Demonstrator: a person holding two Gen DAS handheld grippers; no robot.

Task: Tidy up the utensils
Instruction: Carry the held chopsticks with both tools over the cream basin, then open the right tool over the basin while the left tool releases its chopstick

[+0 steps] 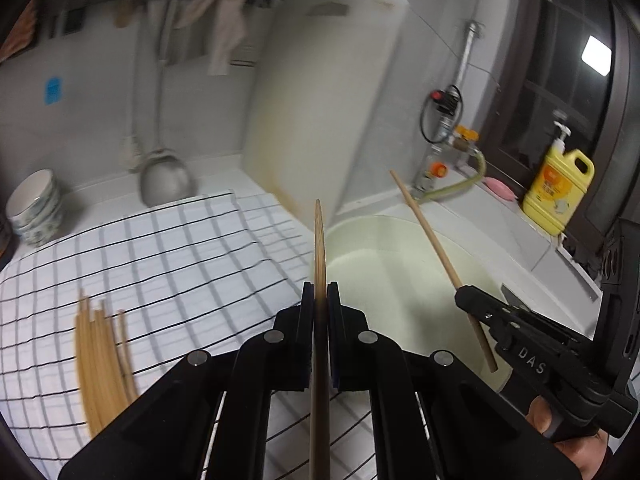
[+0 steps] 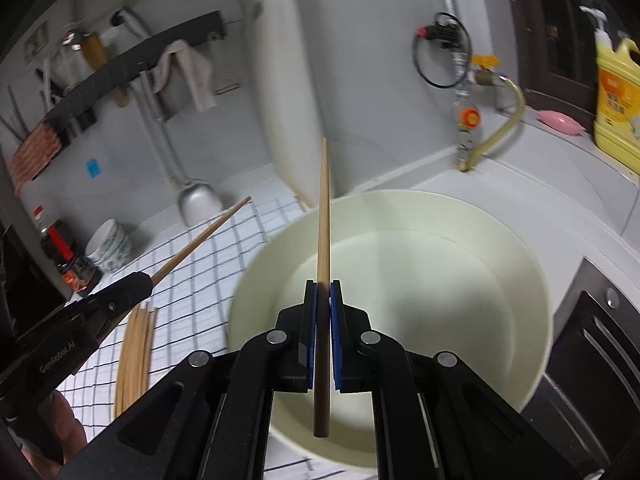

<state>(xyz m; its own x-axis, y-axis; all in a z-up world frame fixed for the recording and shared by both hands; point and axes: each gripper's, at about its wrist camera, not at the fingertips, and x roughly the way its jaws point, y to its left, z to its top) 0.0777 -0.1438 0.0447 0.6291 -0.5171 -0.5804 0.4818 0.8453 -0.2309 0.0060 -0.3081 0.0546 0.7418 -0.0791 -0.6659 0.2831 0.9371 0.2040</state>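
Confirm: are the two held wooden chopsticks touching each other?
Apart. The left wrist view shows the left gripper's wooden chopstick and the right gripper's wooden chopstick with a clear stretch of the cream basin between them.

We look from the left wrist along the left tool [image 1: 320, 300], angled down and close over the checked cloth [image 1: 160, 248] on the tabletop, facing the back wall. From the right wrist we look along the right tool [image 2: 323, 300], close above the pale basin [image 2: 520, 264]. Both views share the cloth, the basin, the white cutting board [image 1: 320, 100] and the yellow bottle [image 2: 616, 104]; each catches the other tool.
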